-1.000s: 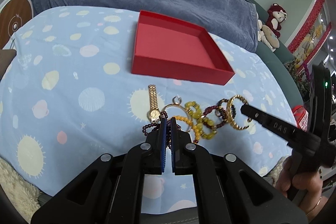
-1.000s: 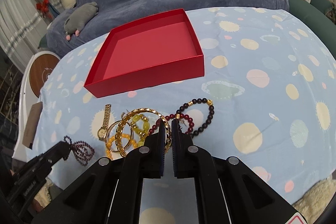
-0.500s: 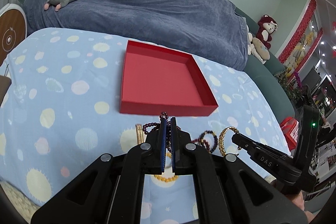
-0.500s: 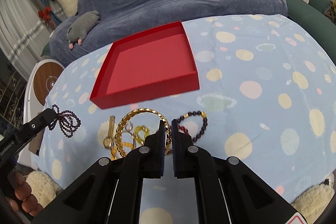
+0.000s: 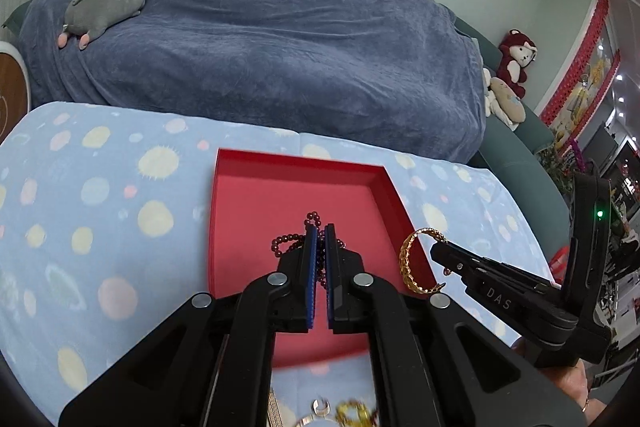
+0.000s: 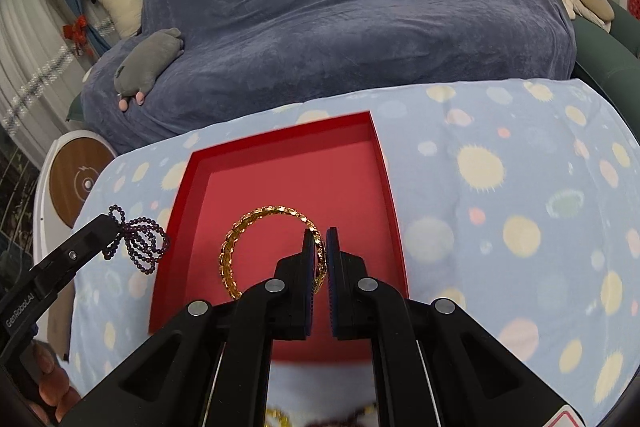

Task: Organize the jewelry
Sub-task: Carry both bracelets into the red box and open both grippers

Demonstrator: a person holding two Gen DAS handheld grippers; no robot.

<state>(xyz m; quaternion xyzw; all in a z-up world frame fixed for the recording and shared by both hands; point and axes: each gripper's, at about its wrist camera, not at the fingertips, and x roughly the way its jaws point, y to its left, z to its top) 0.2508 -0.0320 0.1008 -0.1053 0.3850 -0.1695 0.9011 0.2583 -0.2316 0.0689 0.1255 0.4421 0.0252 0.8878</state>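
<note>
Soft, even indoor light filled both views, with no hard shadows on the spotted blue cloth (image 5: 100, 211). Small bright lamps glared at the far right of the left wrist view. Fisheye bending curved the blue-covered sofa (image 6: 360, 27) and darkened every corner into a black rim. The jewelry at the near bottom edge was smeared by blur; the red tray (image 6: 288, 183) edges looked slightly soft.
</note>
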